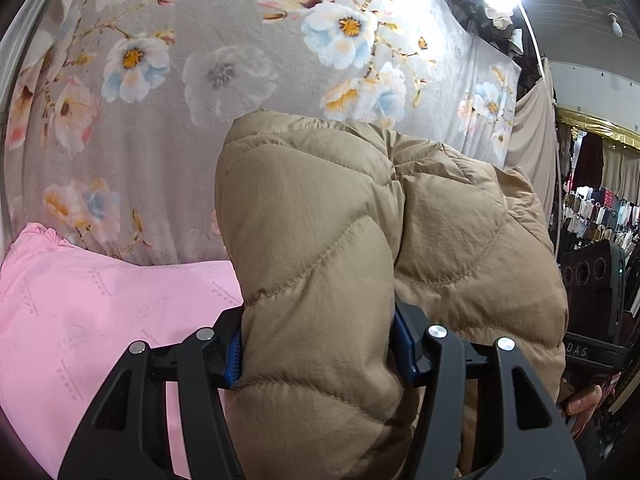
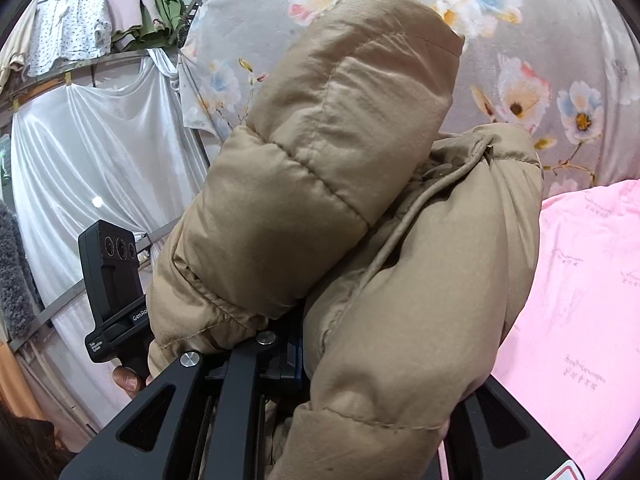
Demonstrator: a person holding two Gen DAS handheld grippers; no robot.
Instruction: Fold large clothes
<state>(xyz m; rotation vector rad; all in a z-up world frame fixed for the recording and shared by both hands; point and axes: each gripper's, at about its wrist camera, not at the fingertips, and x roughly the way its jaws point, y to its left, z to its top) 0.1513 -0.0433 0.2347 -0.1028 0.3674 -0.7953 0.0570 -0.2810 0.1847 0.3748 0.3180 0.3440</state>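
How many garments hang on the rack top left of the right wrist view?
3 visible: dotted white top, mauve top, green one. More may hang past the frame's edge.

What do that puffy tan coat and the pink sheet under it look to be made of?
The tan coat looks like a padded jacket: a smooth, slightly shiny woven shell, probably nylon or polyester, with stitched quilting lines and puffed sections that suggest a soft filling. The pink sheet looks like thin matte cloth, perhaps cotton, with a faint printed pattern and soft creases.
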